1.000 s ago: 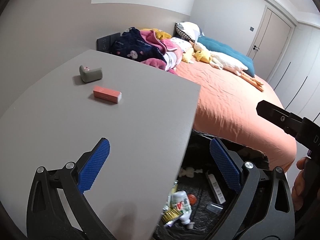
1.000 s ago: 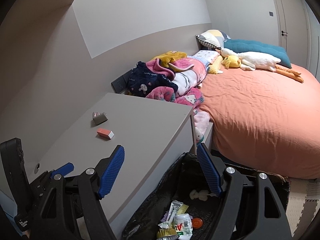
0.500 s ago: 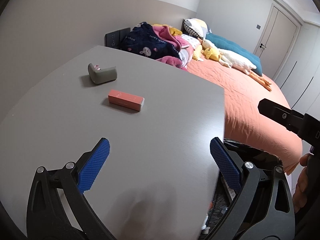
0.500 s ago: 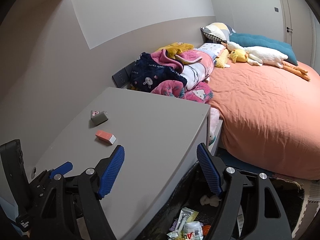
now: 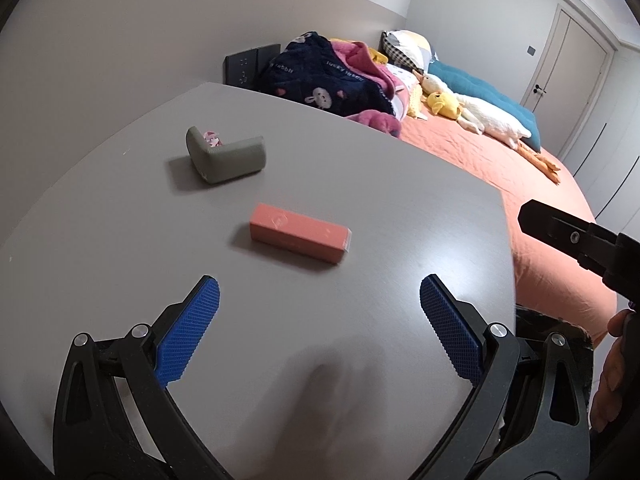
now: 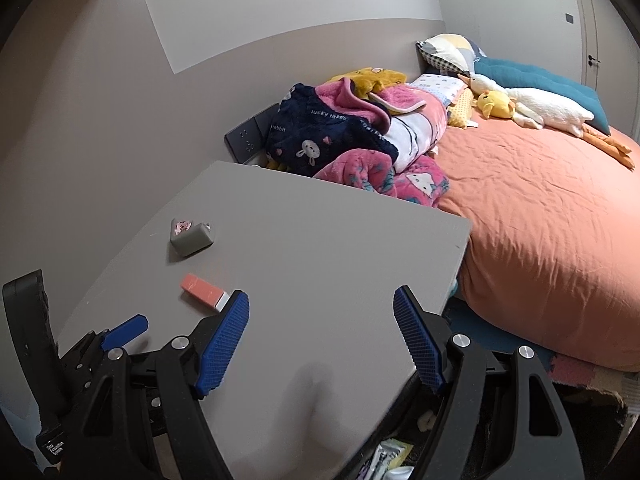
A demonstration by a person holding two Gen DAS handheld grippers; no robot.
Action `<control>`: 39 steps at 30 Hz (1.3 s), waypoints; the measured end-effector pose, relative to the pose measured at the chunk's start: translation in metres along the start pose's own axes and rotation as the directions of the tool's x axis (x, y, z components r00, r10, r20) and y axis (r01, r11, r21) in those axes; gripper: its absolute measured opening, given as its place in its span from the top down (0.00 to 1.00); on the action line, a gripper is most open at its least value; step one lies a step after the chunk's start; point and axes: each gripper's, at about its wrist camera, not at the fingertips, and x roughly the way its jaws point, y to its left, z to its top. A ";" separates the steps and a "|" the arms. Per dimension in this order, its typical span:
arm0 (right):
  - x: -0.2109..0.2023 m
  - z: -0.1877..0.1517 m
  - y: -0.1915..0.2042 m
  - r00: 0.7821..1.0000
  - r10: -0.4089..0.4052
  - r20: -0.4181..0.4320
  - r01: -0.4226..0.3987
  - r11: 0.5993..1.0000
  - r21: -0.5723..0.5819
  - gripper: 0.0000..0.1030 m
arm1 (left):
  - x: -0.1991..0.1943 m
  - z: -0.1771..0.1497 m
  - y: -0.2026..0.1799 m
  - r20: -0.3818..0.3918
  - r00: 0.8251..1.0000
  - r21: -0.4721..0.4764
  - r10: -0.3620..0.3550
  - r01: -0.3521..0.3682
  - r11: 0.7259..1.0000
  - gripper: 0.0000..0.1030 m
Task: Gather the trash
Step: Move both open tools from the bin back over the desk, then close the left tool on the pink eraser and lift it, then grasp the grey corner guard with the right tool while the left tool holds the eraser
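tabletop (image 5: 360, 184): plain grey, we've got it butted up against the grey wall, with a bed (image 6: 540, 208) in orange sheets off to the right
grey corner piece (image 5: 224, 157): sitting far left on the tabletop, well ahead of us
pink box (image 5: 300, 238): lying flat, just ahead of our left gripper (image 5: 318, 330), roughly centred between its fingers, not touching
left gripper: spread wide, holding nothing
right gripper (image 6: 320, 344): also spread wide with nothing in it, hovering over the tabletop's near edge, pink box just off its left fingertip

- Salmon-pink rectangular box (image 5: 300, 239) with a pale end
- Olive-grey L-shaped foam corner guard (image 5: 226, 156)
- Plain grey tabletop (image 5: 360, 184)
- Orange bedspread (image 6: 540, 232)
- Navy fleece blanket (image 6: 316, 132) with white rabbit print
- Blue cross-hatched pads (image 5: 188, 336) on black grippers
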 end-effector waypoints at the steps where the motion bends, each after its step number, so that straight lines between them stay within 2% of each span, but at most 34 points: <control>1: 0.005 0.002 0.002 1.000 0.001 -0.002 -0.001 1.000 0.000 0.27 | 0.005 0.003 0.002 -0.005 1.000 0.001 0.002 -0.002 1.000 0.06; 8: 0.032 0.016 0.011 1.000 0.000 -0.018 0.000 1.000 0.000 0.27 | 0.028 0.015 0.009 -0.031 0.999 0.045 0.014 -0.013 0.999 0.06; 20: 0.054 0.024 0.016 0.999 0.000 -0.035 0.000 1.000 -0.001 0.27 | 0.049 0.018 0.010 -0.075 0.996 0.101 0.044 -0.036 0.994 0.07; 22: 0.056 0.024 0.018 0.999 -0.001 -0.038 0.000 1.000 -0.004 0.27 | 0.051 0.019 0.010 -0.078 0.996 0.107 0.047 -0.038 0.994 0.13; 26: 0.062 0.027 0.022 0.999 0.002 -0.043 -0.002 1.000 -0.009 0.27 | 0.051 0.024 0.011 -0.061 0.997 0.119 0.051 -0.043 0.992 0.35; 33: 0.075 0.031 0.037 0.998 0.010 -0.055 -0.012 1.000 -0.028 0.27 | 0.045 0.028 0.027 -0.031 0.997 0.072 0.068 -0.066 0.995 0.37; 39: 0.092 0.035 0.057 0.997 0.034 -0.075 -0.038 0.998 -0.044 0.27 | 0.034 0.033 0.061 -0.017 0.988 0.011 0.151 -0.150 0.989 0.37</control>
